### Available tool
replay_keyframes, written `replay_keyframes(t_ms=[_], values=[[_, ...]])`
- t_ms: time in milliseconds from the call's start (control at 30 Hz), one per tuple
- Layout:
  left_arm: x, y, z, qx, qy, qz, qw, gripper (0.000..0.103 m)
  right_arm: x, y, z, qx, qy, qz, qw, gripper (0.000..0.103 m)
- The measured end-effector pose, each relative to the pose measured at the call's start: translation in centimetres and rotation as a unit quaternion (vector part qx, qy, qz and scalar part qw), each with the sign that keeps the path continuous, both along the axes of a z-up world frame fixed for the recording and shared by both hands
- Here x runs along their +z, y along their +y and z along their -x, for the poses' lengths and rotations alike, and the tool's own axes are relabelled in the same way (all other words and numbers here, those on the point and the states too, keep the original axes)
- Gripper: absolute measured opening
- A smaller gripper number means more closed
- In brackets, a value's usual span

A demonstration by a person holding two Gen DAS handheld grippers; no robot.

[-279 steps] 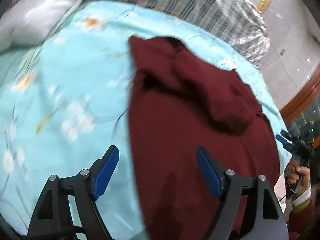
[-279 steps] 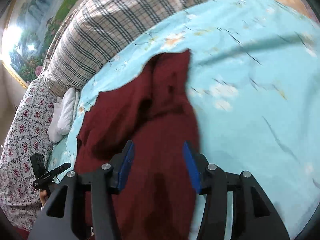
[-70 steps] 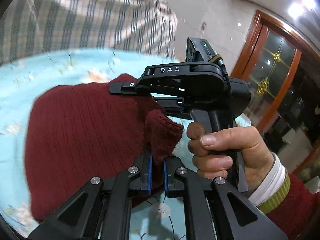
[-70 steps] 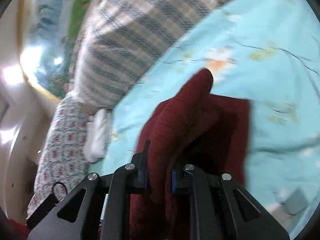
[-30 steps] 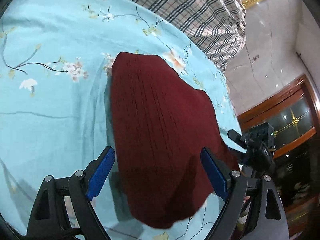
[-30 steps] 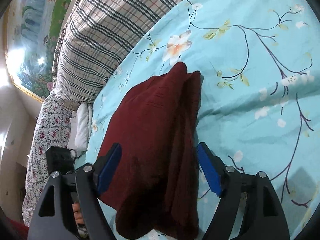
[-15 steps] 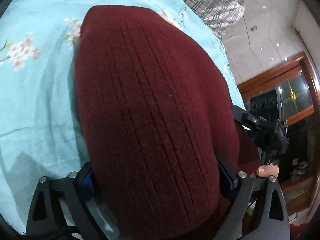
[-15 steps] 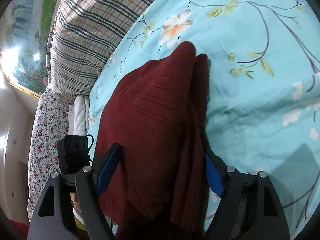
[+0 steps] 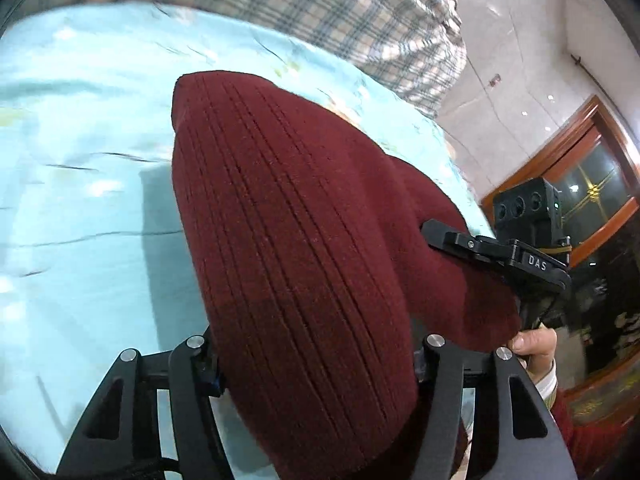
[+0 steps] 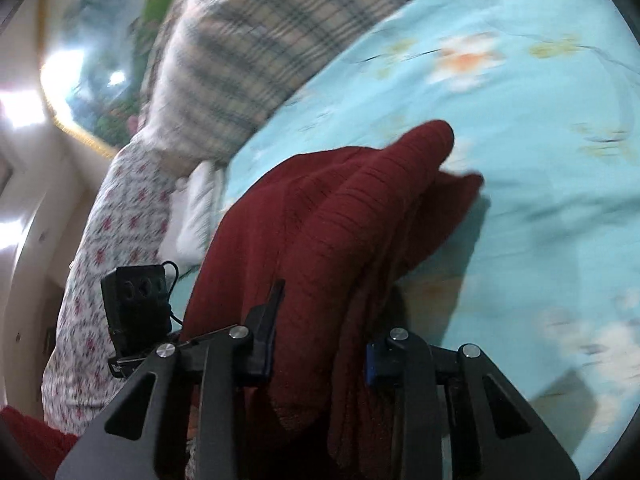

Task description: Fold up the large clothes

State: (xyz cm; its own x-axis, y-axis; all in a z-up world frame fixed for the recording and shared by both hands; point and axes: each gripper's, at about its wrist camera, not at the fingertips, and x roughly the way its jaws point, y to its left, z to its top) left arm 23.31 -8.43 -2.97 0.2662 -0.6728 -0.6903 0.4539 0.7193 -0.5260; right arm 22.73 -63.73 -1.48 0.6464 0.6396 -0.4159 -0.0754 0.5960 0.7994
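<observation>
A dark red ribbed sweater (image 9: 300, 220), folded into a thick bundle, lies lengthwise on the light blue flowered sheet (image 9: 80, 160). My left gripper (image 9: 316, 364) straddles its near end. The jaws are closing and the knit bulges out between the fingers, hiding the pads. In the right wrist view the sweater (image 10: 320, 220) runs away from my right gripper (image 10: 320, 352). Those jaws are closing too, and the blue pads press on the layered edge. The near end hangs raised, with a shadow on the sheet (image 10: 540, 160) beneath. One black finger (image 9: 452, 238) of the right gripper digs into the sweater's right side.
A plaid quilt (image 9: 320, 12) is piled at the far side of the bed, also plaid quilt (image 10: 260, 48). A white pillow (image 10: 196, 208) and a floral cloth (image 10: 100, 260) lie left. A wooden door (image 9: 580, 160) stands right. A person's hand (image 9: 532, 344) grips the right tool.
Both pairs of jaws have narrowed from wide apart onto the sweater's near end. The bundle has come up off the sheet at that end, and both views have tilted upward.
</observation>
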Motion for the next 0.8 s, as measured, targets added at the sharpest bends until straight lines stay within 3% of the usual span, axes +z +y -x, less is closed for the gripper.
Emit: replay_keyframes(t_ms=[67,167,333,433,500,600,700,800], values=[[1.1,3.0,0.8,0.017,-0.012,-0.017,0.9996,0.061,0.0,1.2,-0.2,0.009,-0.004,-0.002,1.0,0.032],[2.0,7.3,1.8,0.047,-0.02,-0.036,0.998,0.061,-0.3,7.6,-2.1,0.057,-0.018,-0.026,0.998,0.032],[-0.4,13.1,3.2,0.088,0.0,-0.045,0.9951,0.063,-1.7,13.5,-4.6,0.099,0.003,-0.025,0.995,0.032],[-3.9,14.6,3.4,0.099,0.027,-0.051,0.9934,0.069,-3.4,14.7,-4.9,0.102,0.034,0.005,0.994,0.034],[-4.4,15.0,3.6,0.107,0.023,-0.027,0.9936,0.072,-4.1,14.5,-4.6,0.096,0.041,-0.003,0.995,0.039],[-4.1,14.8,4.0,0.117,0.022,-0.041,0.992,0.08,-3.7,13.7,-4.0,0.078,0.053,0.01,0.995,0.051],[-2.8,16.0,5.7,0.126,0.01,-0.057,0.9903,0.08,-2.2,13.0,-3.0,0.058,0.052,0.041,0.996,0.052],[-0.5,17.0,8.5,0.141,-0.038,-0.076,0.9864,0.079,-0.3,12.2,-1.5,0.029,0.031,0.067,0.997,0.052]])
